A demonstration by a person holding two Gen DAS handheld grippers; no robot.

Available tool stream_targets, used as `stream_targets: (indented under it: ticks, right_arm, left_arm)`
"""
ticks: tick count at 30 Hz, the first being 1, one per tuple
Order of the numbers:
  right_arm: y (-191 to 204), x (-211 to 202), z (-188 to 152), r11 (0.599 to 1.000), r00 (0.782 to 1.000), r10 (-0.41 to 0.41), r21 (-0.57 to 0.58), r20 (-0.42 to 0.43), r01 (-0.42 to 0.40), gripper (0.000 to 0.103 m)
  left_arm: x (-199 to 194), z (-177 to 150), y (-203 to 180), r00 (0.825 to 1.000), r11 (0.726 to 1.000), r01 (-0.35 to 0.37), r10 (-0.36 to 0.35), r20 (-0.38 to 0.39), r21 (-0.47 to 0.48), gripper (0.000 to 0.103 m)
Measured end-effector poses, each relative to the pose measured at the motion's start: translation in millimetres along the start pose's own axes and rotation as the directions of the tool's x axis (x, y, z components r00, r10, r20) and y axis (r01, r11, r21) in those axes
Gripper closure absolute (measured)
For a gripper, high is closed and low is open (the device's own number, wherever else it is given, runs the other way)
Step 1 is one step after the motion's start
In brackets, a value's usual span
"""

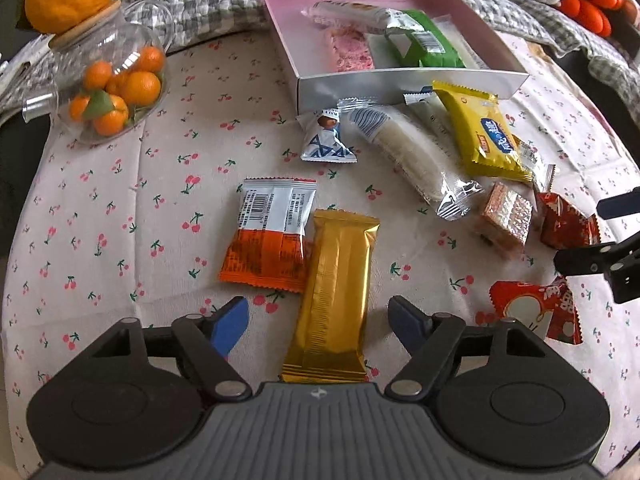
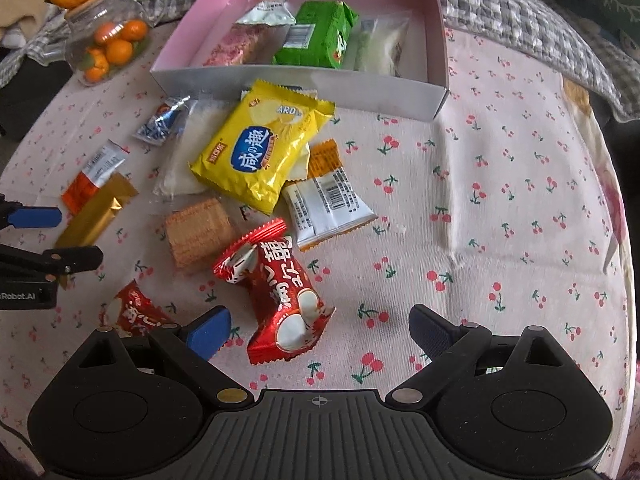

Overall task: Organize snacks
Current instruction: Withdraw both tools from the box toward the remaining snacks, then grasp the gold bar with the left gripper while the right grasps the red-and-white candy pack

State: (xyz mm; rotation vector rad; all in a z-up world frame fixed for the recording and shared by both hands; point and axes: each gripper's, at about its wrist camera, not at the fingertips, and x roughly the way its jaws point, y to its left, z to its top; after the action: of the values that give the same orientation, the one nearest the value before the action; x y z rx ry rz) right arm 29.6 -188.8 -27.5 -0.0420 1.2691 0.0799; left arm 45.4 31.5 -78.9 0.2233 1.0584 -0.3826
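Four or so snacks already sit in the pink box (image 1: pixel 394 80), maybe more under the green pack, hard to tell. Roughly ten are left loose on the cherry cloth (image 1: pixel 120 216). The left gripper (image 1: pixel 316 320) has its jaws spread either side of the gold bar (image 1: pixel 336 292), pads not touching it. The right gripper (image 2: pixel 320 330) is spread too, with the red candy pack (image 2: pixel 280 296) lying between its jaws, nearer the left pad. Nothing's grabbed yet.
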Motion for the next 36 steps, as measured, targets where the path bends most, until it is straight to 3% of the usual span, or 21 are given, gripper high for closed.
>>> stream_targets:
  ticks: [9,13,16,19,22,26,31,36]
  right_arm:
    - [6,6,2,0.999,1.000,-0.007,-0.046,0.021,0.008,0.006]
    - [10,6,3,0.998,0.999,-0.012,-0.064,0.033,0.014,0.008]
    - [13,5,4,0.997,0.999,-0.007,-0.079,0.042,0.011,0.015]
    - [16,3,5,0.997,0.999,0.009,-0.083,0.047,-0.005,0.029]
    - [19,1,6,0.996,0.998,0.024,-0.087,0.050,-0.020,0.044]
    - [22,-1,7,0.995,0.998,0.035,-0.094,0.052,-0.030,0.073]
    - [24,-2,7,0.995,0.999,0.025,-0.095,0.047,-0.021,0.073]
    - [18,-8,9,0.997,0.997,0.065,-0.040,0.039,-0.063,0.073]
  left_arm:
    - [1,1,-1,1.000,1.000,0.015,-0.016,-0.010,-0.009,0.037]
    - [-1,1,-3,1.000,1.000,0.024,-0.024,-0.004,0.000,0.048]
    - [-2,2,-5,1.000,1.000,0.026,-0.026,0.003,0.011,0.061]
    - [-2,3,-6,1.000,1.000,0.028,-0.028,0.005,0.009,0.072]
    - [-2,3,-6,1.000,1.000,0.027,-0.027,0.006,0.007,0.075]
    - [-3,3,-5,1.000,1.000,0.028,-0.028,0.006,-0.004,0.077]
    - [-5,2,-3,0.999,0.999,0.040,-0.040,0.011,-0.021,0.077]
    - [-9,4,-1,0.998,0.997,0.065,-0.064,0.022,-0.049,0.077]
